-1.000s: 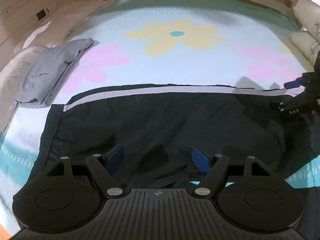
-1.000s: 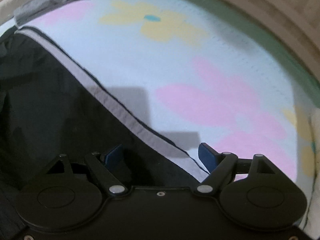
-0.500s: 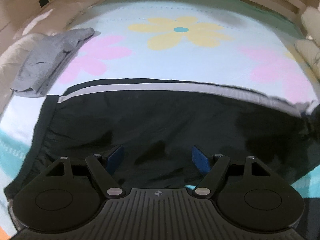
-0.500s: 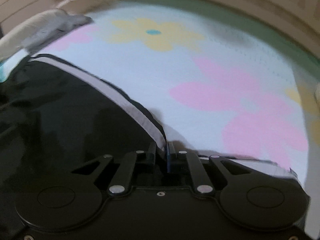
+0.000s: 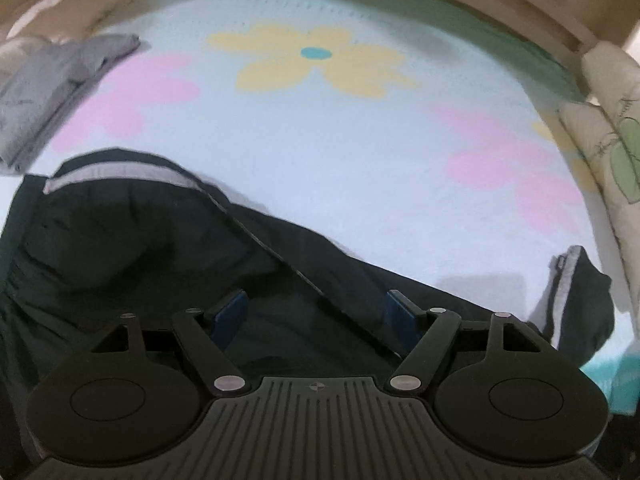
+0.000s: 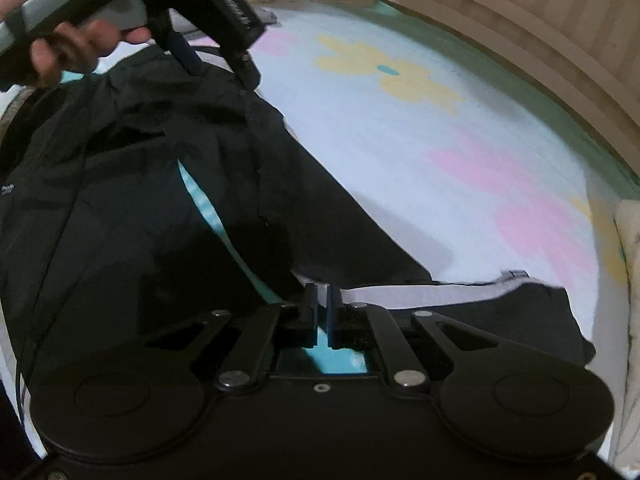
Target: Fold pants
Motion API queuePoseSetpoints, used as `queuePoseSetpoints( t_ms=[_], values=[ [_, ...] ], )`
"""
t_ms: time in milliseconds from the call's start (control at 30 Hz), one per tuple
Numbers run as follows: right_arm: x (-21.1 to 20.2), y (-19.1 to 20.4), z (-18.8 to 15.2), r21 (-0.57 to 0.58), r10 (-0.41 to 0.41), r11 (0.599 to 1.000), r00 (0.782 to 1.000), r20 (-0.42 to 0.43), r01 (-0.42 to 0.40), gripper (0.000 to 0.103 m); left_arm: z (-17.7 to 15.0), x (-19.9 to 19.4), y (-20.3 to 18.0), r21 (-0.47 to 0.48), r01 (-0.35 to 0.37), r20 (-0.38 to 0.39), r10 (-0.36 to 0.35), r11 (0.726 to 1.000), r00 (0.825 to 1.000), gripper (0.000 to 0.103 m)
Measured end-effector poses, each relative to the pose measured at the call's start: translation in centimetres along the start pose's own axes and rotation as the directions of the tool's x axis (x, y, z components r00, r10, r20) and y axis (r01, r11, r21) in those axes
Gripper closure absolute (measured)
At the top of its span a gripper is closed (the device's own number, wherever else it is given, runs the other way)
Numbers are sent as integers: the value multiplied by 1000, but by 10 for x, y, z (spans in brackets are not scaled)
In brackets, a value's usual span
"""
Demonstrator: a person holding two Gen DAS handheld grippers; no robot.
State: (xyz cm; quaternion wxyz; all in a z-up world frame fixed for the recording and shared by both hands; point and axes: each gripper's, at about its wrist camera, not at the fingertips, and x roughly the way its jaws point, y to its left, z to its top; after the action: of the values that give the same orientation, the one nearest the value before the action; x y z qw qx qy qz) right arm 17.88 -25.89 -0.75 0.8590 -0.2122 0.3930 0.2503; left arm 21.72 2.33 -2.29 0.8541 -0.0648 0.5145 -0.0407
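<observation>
Black pants [image 5: 120, 248] with a grey side stripe lie on the flowered sheet [image 5: 320, 152]. My left gripper [image 5: 316, 314] hovers open just over the dark cloth, nothing between its blue pads [image 5: 230, 312]. The right wrist view shows that same gripper [image 6: 218, 64] at the upper left, held by a hand [image 6: 72, 48] above the waist end. My right gripper [image 6: 322, 304] is closing the last bit, pinching the striped edge of the pants [image 6: 240, 160] and holding a leg up over the rest. A lifted striped end [image 5: 568, 284] shows at the right of the left wrist view.
A folded grey garment [image 5: 52, 92] lies at the sheet's far left. Pale pillows [image 5: 612, 132] line the right side. A wooden bed frame [image 6: 520, 40] curves round the far edge. The bare flowered sheet stretches beyond the pants.
My right gripper shut on the striped edge and carried it up and across toward the left gripper, folding the leg over. The left gripper shifted a little and tipped, still open.
</observation>
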Motion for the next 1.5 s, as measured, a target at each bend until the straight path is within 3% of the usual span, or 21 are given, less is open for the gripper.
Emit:
queuePoseSetpoints(
  t_ms=[167, 300, 367, 433, 467, 567, 667, 700, 733, 767, 800, 833, 900, 933, 1267, 1500],
  values=[
    [2, -2, -3, 71, -31, 997, 999, -5, 32, 94, 3, 20, 8, -40, -21, -53, 18, 999, 998, 29],
    [-2, -9, -5, 154, -39, 988, 999, 36, 33, 84, 10, 32, 17, -88, -8, -61, 3, 996, 998, 29],
    [-1, -15, -2, 205, -41, 978, 998, 37, 33, 62, 13, 37, 16, -92, -10, -57, 5, 996, 998, 29],
    [2, -20, 0, 264, -70, 963, 997, 34, 58, 25, 16, 43, 15, -85, -31, -58, 26, 996, 998, 29],
    [3, -23, -1, 297, -104, 951, 994, 40, 88, 21, 17, 47, 15, -83, -40, -62, 35, 996, 997, 29],
    [17, -40, 12, 413, -201, 894, 979, 23, 174, 22, 16, 63, 15, -82, -56, -91, 49, 995, 995, 29],
    [41, -62, 19, 535, -230, 808, 969, -95, 244, 22, 15, 73, 19, -94, -29, -109, 18, 995, 994, 35],
    [49, -67, 20, 562, -225, 786, 966, -131, 259, 23, 14, 75, 20, -100, -7, -110, -4, 995, 994, 52],
    [58, -70, 19, 576, -223, 768, 960, -170, 280, 25, 14, 77, 23, -103, 8, -114, -20, 995, 993, 76],
    [66, -72, 18, 580, -227, 754, 950, -212, 310, 27, 15, 80, 25, -104, 18, -117, -30, 994, 993, 85],
    [71, -73, 15, 578, -229, 745, 942, -247, 333, 39, 14, 79, 27, -105, 23, -115, -35, 994, 993, 91],
    [74, -74, 12, 577, -221, 743, 938, -267, 339, 58, 13, 77, 29, -106, 19, -101, -29, 994, 994, 97],
    [71, -78, 7, 588, -204, 737, 939, -277, 334, 90, 15, 69, 31, -106, 12, -80, -21, 994, 997, 100],
    [69, -79, 6, 591, -208, 732, 937, -281, 339, 93, 15, 61, 31, -105, 12, -64, -18, 994, 998, 100],
    [-8, -84, -9, 691, -266, 646, 944, -194, 324, 96, -10, -41, 10, -42, 4, 92, 0, 999, 996, 100],
    [-56, -63, -26, 750, -278, 602, 953, -123, 272, 96, -65, -100, 11, 9, -34, 223, 31, 999, 974, 100]
  ],
)
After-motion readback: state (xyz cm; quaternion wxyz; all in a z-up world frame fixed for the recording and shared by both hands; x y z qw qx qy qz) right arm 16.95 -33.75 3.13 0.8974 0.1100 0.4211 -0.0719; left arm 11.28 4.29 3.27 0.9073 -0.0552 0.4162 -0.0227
